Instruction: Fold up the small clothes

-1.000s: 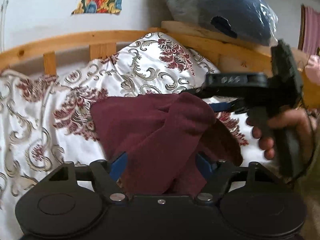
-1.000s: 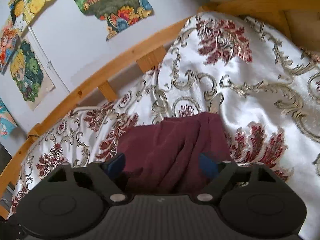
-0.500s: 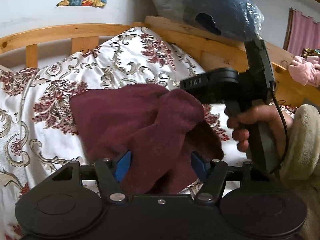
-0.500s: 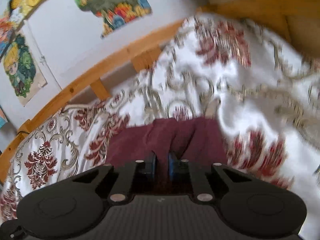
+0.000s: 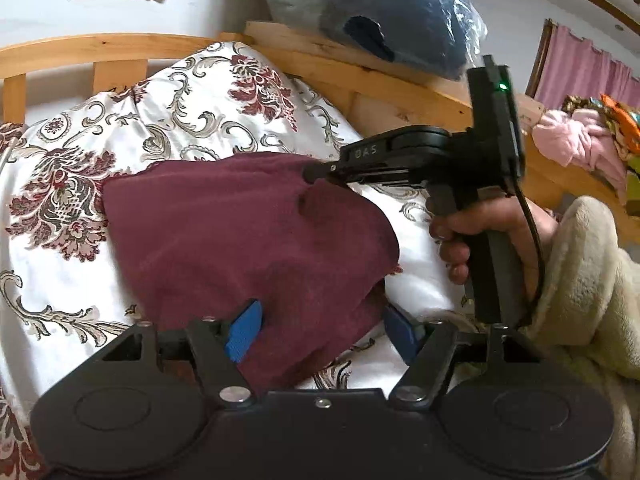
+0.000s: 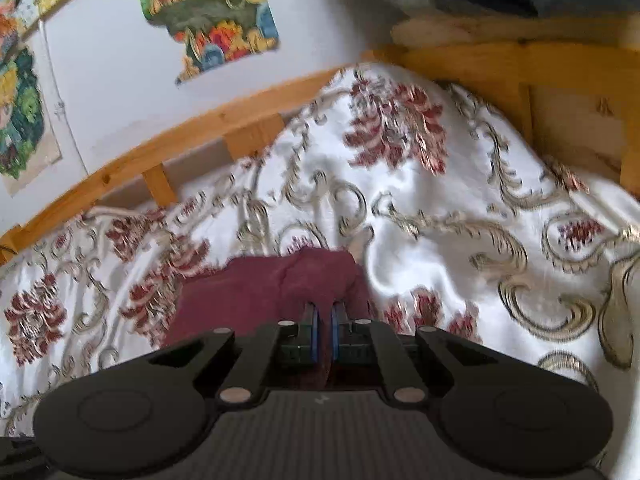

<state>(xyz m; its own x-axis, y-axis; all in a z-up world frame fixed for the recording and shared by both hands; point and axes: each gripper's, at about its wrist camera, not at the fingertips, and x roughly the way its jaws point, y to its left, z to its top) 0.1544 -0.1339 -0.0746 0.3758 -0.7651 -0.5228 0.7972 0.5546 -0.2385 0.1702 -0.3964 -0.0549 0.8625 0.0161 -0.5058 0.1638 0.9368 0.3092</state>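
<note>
Since a second ago, my right gripper (image 6: 324, 330) has clamped the maroon garment (image 5: 248, 232); left gripper (image 5: 320, 330) stands apart beside it; folding unfinished.

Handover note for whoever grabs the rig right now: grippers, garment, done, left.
Right gripper: shut on a pinch of the maroon garment at its far right edge.
Left gripper: open, blue pads either side of the garment's near edge, not clamped.
Garment: lies on the floral bedspread, bunched and partly doubled over, no neat fold showing.
Done: right grasp taken.
Left: probably close the left gripper on the near edge, then carry the fold over and flatten it.
</note>
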